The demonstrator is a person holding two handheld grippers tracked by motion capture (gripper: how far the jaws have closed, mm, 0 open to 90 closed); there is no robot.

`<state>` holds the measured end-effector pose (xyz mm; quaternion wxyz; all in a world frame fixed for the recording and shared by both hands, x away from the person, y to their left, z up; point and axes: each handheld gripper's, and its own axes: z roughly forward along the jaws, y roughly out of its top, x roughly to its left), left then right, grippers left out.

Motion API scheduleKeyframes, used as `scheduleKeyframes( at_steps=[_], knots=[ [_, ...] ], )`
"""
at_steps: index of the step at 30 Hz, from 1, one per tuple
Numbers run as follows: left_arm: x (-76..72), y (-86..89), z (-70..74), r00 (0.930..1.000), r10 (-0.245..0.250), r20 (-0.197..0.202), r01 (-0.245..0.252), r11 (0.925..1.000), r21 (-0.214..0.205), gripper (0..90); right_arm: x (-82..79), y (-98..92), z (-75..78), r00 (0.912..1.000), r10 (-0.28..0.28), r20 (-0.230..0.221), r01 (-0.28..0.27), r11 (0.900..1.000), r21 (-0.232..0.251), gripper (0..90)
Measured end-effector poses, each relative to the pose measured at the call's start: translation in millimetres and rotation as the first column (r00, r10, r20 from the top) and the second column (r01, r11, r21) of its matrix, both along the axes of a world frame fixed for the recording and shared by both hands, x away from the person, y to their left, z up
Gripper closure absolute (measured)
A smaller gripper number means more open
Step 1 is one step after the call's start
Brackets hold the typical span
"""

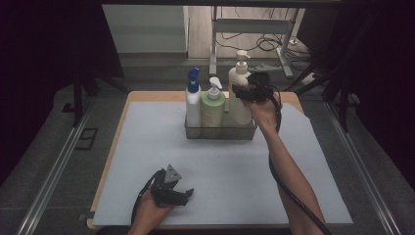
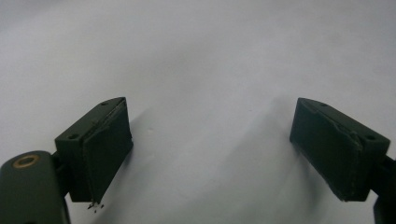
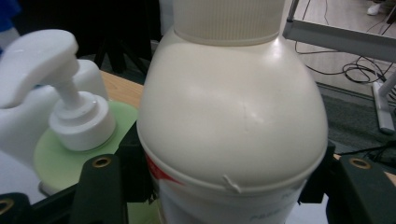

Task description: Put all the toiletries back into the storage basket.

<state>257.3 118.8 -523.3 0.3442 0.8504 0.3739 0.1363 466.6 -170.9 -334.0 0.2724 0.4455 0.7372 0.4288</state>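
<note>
My right claw point(image 1: 243, 93) is squeezed around the big cream bottle point(image 1: 240, 98). In the right gripper view I see a black jaw pressed on each side of the bottle point(image 3: 231, 116), just under its round shoulder. The bottle stands up straight at the right end of the wire basket point(image 1: 220, 132). Beside it in the basket is a green bottle point(image 1: 213, 107) with a white pump, and then a white bottle with a blue top point(image 1: 194, 100). The basket sits at the far side of the pale mat point(image 1: 220, 176). My left claw point(image 1: 186, 193) rests low on the mat near me, jaws wide apart, holding nothing.
</note>
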Motion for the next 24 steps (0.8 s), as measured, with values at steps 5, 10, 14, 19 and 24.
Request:
scheduleKeyframes(
  at_steps=[5,10,14,19,24],
  knots=[
    [0.1,0.3,0.2,1.0,-0.003,0.0,0.003,1.0,0.005,12.4,9.3,1.9,-6.8,1.0,-0.007,-0.002,0.007,1.0,0.0,37.7],
    [0.2,0.3,0.2,1.0,-0.003,0.0,0.003,1.0,0.005,12.4,17.2,5.9,-17.0,1.0,-0.008,-0.003,0.008,0.9999,-0.007,37.6],
    [0.0,0.4,0.2,1.0,-0.003,-0.002,0.003,1.0,0.004,12.4,20.8,8.7,-26.9,1.0,-0.006,-0.004,0.006,0.9999,-0.012,37.6],
    [0.0,0.4,0.3,1.0,-0.003,-0.003,0.003,1.0,0.005,12.4,23.4,10.7,-36.8,1.0,-0.009,-0.002,0.009,0.9998,-0.02,37.6],
    [0.0,0.3,0.3,1.0,-0.003,-0.002,0.003,1.0,0.005,12.4,22.5,11.0,-45.4,0.9998,-0.008,-0.016,0.008,0.9999,-0.014,37.6]
  ],
)
